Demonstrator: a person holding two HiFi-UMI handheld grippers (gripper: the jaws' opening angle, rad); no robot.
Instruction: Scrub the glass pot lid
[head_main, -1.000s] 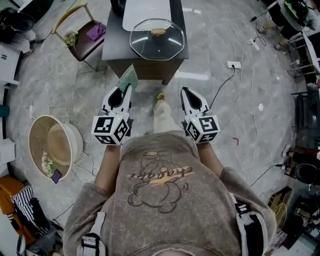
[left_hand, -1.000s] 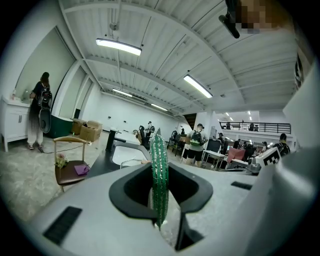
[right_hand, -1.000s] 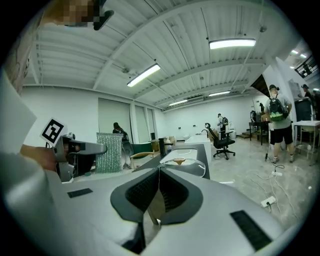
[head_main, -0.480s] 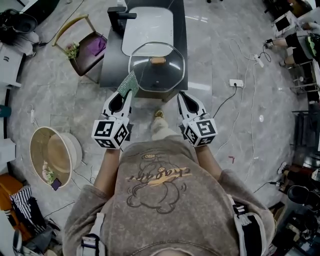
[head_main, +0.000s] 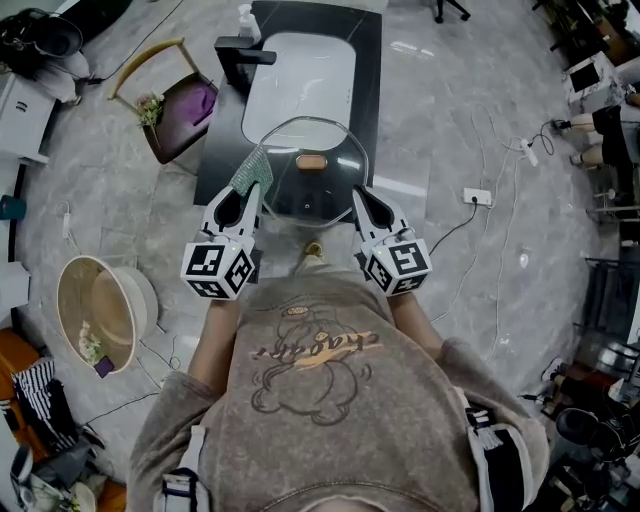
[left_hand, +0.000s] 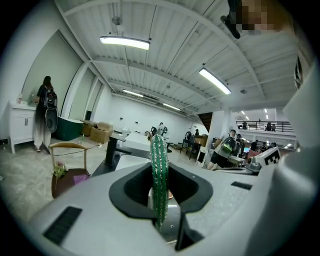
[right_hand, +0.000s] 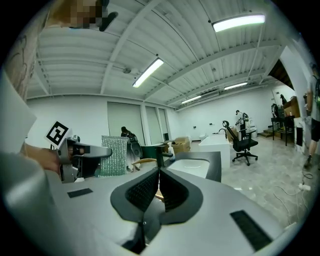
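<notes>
Clear octagonal glass pot lid with a tan knob (head_main: 312, 185) lies flat, knob up, on the near end of the dark countertop (head_main: 368, 70), just in front of the white sink basin (head_main: 300, 80).

Left gripper (head_main: 245, 195) is clamped on a green sparkly scrub pad (head_main: 252, 172). In the left gripper view the pad stands edge-on, pinched near its bottom. Right gripper (head_main: 362, 205) is closed tight w/ nothing in it. Both sit at the lid's near rim, one each side. Prob. no contact yet, though the head view is too steep to be sure.

Step in hand, as I judge it: final approach, getting set to scrub. To do it well:
- Steady the lid first. Right gripper should open and take the knob or rim, else the lid will likely skid on the smooth top.
- Tip the left gripper down so the pad's flat face, not its edge, meets the glass.
- Short overlapping strokes, centre to rim, light pressure.
- Lid is close to the counter's front edge, so push away from it, not toward it.
</notes>
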